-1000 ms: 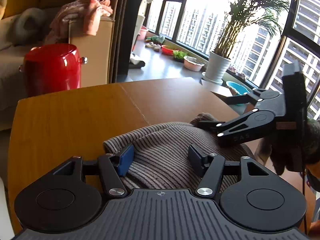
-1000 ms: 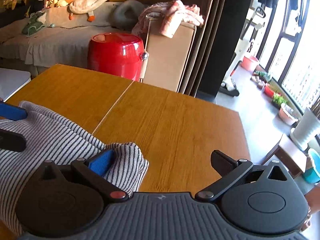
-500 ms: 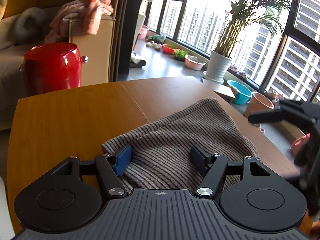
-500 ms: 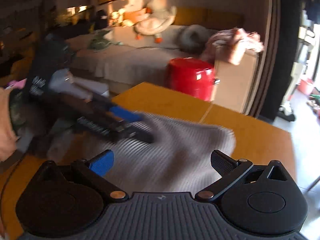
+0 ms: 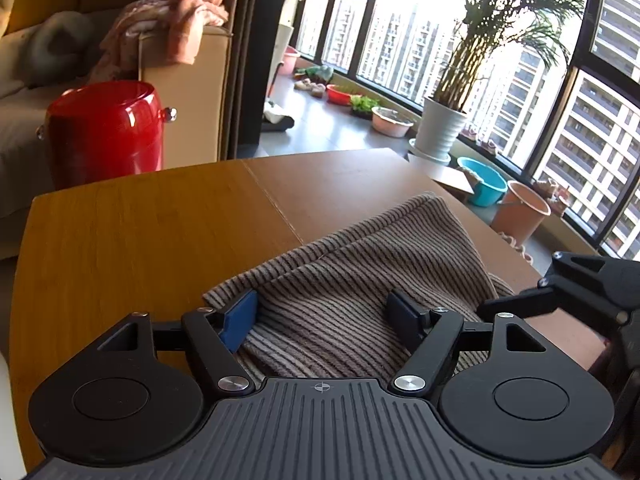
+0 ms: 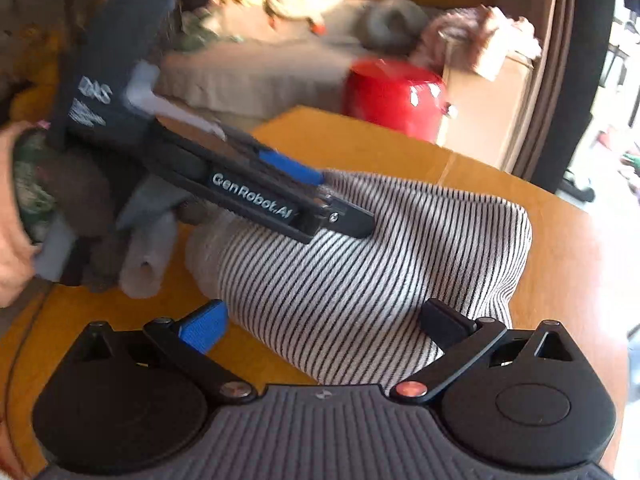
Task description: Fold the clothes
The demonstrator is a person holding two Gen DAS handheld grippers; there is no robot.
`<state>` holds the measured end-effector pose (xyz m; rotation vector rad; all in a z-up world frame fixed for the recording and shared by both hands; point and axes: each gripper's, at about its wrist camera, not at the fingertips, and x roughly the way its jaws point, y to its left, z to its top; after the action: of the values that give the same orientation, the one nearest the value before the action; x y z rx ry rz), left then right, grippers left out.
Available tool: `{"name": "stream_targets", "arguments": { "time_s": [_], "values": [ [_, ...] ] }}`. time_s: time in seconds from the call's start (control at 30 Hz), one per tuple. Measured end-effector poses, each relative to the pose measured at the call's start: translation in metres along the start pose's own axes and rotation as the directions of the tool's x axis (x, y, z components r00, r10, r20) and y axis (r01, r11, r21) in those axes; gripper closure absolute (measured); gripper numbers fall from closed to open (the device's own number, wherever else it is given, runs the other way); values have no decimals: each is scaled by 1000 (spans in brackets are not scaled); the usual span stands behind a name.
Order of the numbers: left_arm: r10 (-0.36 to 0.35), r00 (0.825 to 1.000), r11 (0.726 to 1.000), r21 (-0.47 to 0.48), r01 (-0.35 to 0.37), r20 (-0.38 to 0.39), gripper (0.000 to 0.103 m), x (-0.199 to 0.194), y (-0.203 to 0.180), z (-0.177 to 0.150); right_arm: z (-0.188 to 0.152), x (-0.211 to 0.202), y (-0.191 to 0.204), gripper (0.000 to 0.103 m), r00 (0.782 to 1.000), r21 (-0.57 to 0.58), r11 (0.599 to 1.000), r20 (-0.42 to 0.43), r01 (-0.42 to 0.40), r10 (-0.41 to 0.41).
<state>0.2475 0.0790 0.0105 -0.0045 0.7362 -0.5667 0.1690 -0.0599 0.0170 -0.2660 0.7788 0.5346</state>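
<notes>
Knitwear dominates both wrist views: a striped sweater (image 5: 360, 280) lies bunched on the wooden table (image 5: 140, 232), toward the window-side edge.

Nearest in the left wrist view, the left gripper (image 5: 322, 314) hangs low over the sweater's near end. Its jaws are opening, with the striped knit lying between them; the blue pad (image 5: 240, 320) touches the fabric's left fold, and the dark pad on the other side sits on the cloth without pinching it. Just right of the sweater, part of the right gripper (image 5: 560, 292) shows at the frame edge.

In the right wrist view, the right gripper (image 6: 324, 326) has its jaws spread wide on either side of the sweater's (image 6: 380, 260) near edge, gripping nothing. Beyond that edge, the left gripper (image 6: 344, 200) lies slanted across the top of the sweater, and white lettering on its black side reads "GenRobot.AI". More white characters on its dark body are too blurred to read. A gloved hand (image 6: 36, 200) holds it, left of the sweater.

Behind the sweater, past the table's far edge, stands a glossy red stool (image 5: 104, 132) beside a beige cardboard box (image 5: 188, 100) with pink cloth (image 5: 176, 20) draped on top. A sofa (image 5: 24, 60) lies behind the stool. Farther right of the sweater, by the windows, stand a potted palm (image 5: 440, 132), a blue basin (image 5: 482, 180) and a pink bucket (image 5: 520, 216).
</notes>
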Motion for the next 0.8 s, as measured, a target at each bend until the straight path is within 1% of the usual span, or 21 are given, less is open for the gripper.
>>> {"name": "stream_targets", "arguments": {
  "time_s": [0.1,0.23,0.43,0.53,0.63,0.67,0.8],
  "values": [
    [9,1000,1000,4,-9,-7,25,-1,-2,2,0,9,12,0,998,-32,998,-28,59,-60],
    [25,1000,999,30,-25,11,27,-11,-9,6,-3,11,12,0,998,-41,998,-35,55,-57],
    [63,992,992,98,-73,108,27,-26,-17,16,-7,13,10,0,998,-46,998,-35,51,-52],
    [70,993,991,107,-80,94,27,-18,-14,18,-7,13,10,0,998,-50,998,-34,47,-49],
    [88,995,989,117,-93,55,27,-3,-8,17,-7,12,10,0,998,-53,998,-34,44,-46],
    [92,995,988,117,-96,42,25,2,-5,16,-7,12,9,0,998,-54,998,-34,43,-45],
    [74,997,995,67,-75,13,21,10,7,16,-11,12,5,0,998,-90,995,-33,43,-46]
  ]
}}
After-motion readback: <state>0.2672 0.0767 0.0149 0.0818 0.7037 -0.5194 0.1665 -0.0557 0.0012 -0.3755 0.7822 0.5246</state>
